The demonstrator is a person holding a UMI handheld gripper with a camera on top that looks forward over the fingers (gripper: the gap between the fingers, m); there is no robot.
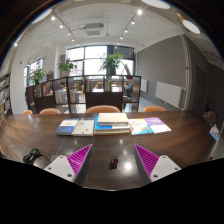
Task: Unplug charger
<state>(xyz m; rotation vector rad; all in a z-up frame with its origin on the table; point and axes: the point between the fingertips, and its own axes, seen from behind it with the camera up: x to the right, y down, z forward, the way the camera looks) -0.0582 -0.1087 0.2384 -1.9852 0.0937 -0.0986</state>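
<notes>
The gripper (113,160) is hovering over a dark wooden counter (40,132), its fingers (80,156) spreading wide with nothing between the magenta pads but a small dark object (113,162) lying on the counter; whether that is the charger cannot be told. Beyond the fingers a row of books (112,123) and printed sheets (150,126) is lying across the counter, their covers showing blue and white, with no writing legible. A black cable-like clump (33,155) is sitting near the left finger. Brown chair backs (101,109) are showing behind the counter, and potted plants (110,63) are standing before large windows (92,58). A white radiator (170,94) is hanging on the wall to the right.
</notes>
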